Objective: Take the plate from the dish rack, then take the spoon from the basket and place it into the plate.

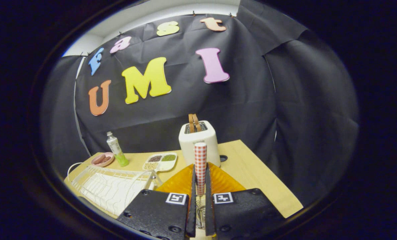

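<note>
Tongs (200, 196) clenched on the spoon (200, 166), its checkered handle pointing to 12 o'clock over the orange plate (178, 181).

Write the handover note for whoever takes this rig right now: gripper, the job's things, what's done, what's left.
Gripper: shut on the spoon with the red-and-white checked handle, handle pointing up between the fingers.
Orange ribbed plate: on the wooden table, just ahead of the fingers, in front of the white toaster.
White wire dish rack: to the left, no plate in it.
Done: plate out, spoon picked up.
Left: set the spoon into the plate and release.
</note>
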The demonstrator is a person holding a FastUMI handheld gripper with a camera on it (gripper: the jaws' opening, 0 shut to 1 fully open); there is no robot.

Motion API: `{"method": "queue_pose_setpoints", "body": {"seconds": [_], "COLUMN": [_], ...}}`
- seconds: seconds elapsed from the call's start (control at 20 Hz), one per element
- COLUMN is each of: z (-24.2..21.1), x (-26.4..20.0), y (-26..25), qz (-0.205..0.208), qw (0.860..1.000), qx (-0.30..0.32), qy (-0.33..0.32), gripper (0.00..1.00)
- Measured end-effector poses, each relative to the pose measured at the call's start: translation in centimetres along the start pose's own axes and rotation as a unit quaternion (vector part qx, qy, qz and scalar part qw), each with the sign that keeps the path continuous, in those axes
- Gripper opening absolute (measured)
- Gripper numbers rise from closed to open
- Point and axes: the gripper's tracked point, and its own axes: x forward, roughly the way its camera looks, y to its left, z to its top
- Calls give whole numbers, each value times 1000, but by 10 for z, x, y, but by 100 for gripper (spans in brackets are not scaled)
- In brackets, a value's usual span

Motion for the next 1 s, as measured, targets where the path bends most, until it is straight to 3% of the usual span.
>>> {"method": "queue_pose_setpoints", "body": {"seconds": [0.5,0.75,1.0], "z": [81,65,5], "x": [-129,-190,-225], "y": [68,131,187], "qz": [18,53,67], "qw": [991,988,989], "qx": [-58,-49,-46], "qy": [-121,-134,-121], "gripper": [16,16,16]}}
